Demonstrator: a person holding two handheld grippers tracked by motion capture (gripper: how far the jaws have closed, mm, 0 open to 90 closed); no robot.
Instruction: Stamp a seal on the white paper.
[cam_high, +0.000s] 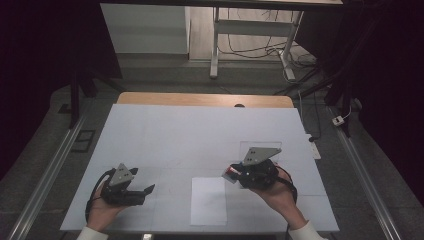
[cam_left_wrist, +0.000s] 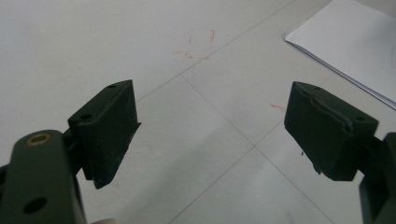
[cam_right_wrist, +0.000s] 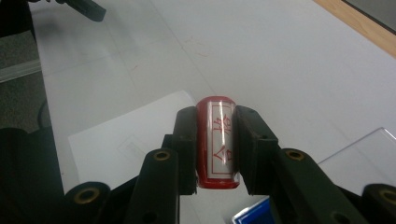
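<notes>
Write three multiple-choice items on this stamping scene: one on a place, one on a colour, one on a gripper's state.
1. Where does the white rectangular paper sheet lie on the white table cover?
A. Between the two grippers, near the front edge
B. At the far edge
C. Under the left gripper

2. What colour is the cylindrical stamp with the white label?
A. Blue
B. Red
C. Green

3. How does the left gripper stand?
A. Shut on the stamp
B. Shut on the paper
C. Open, holding nothing

Answers: 1 A, the high view shows the sheet between both hands. 2 B, its body is red in the right gripper. 3 C, its jaws stand wide apart over bare table.
</notes>
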